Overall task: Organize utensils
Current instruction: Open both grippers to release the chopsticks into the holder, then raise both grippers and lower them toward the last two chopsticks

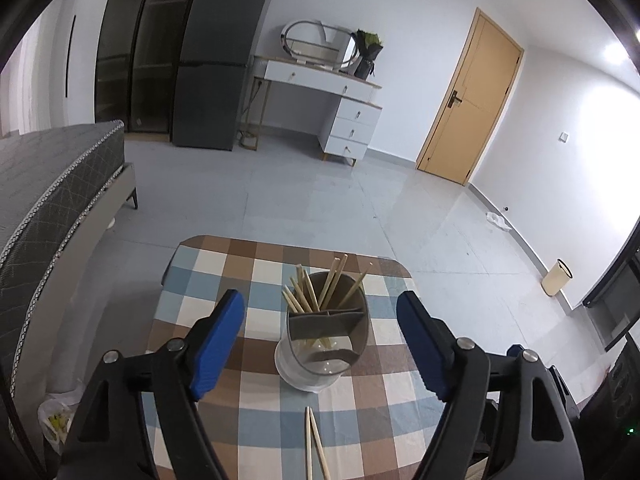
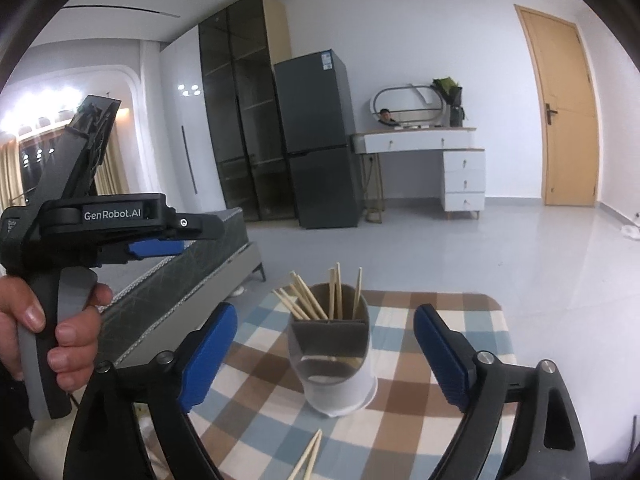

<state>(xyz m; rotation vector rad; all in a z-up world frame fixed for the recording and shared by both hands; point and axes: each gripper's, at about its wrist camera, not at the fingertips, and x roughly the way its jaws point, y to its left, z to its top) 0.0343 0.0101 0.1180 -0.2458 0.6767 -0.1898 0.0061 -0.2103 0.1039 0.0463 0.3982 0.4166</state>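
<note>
Chopsticks are seen as a loose pair lying on the checked tablecloth, just in front of the holder and pointing roughly toward it; in the right wrist view the same pair lies at the lower edge. More chopsticks are stood upright in the holder's rear compartment, fanned against its rim, while the front compartment is seen empty.

The left gripper is held with its jaws wide apart and nothing between them; the right gripper is likewise spread and empty. The left tool is seen from the side in the right wrist view, gripped by a hand.

The pair is judged to be light, stiff and thin, with a smooth surface likely to slip or roll under the pads. Being low on the cloth, they would best be pinched across both sticks together near mid-length, so that neither pivots. The holder looks light and tall, so it could be tipped if knocked during insertion.
</note>
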